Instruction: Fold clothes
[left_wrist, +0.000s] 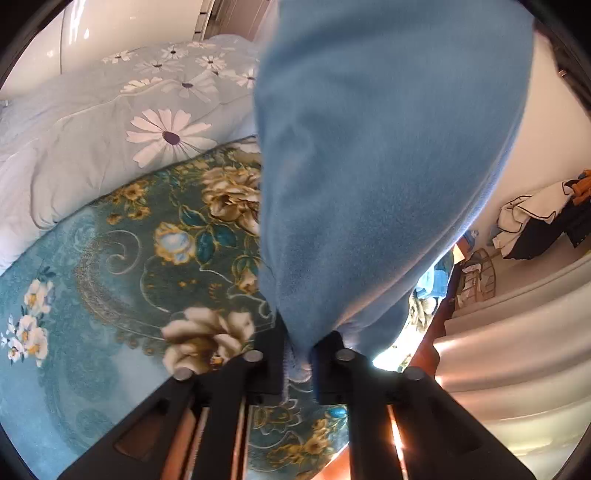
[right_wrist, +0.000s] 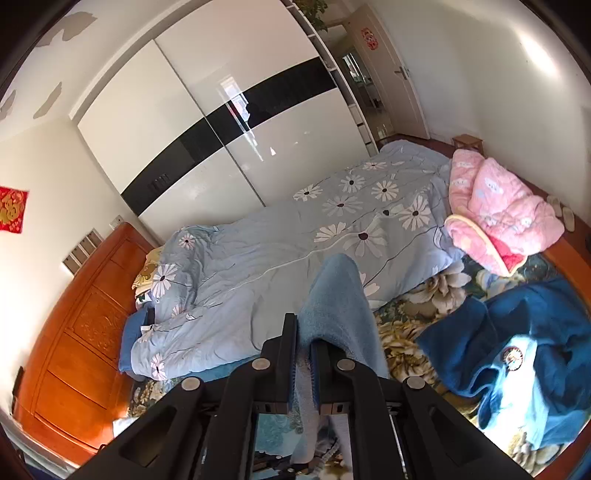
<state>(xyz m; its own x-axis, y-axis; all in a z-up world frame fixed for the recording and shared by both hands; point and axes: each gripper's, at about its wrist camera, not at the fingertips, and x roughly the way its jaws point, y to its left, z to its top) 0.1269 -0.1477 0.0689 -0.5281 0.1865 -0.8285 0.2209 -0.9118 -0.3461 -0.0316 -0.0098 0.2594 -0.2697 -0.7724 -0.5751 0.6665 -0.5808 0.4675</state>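
Currently: light-blue fleece garment (left_wrist: 388, 166) off floral blanket (left_wrist: 110, 288), hanging in air. Left gripper (left_wrist: 299, 363) clamped on one edge, right gripper (right_wrist: 303, 354) pinching another, likely to spread cloth for folding. Dark-blue garment (right_wrist: 535, 332) heaped on bed, apart.

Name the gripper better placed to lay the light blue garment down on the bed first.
Probably left. Both grip the light blue garment, but the left gripper sits low over the floral blanket; the right gripper looks higher.
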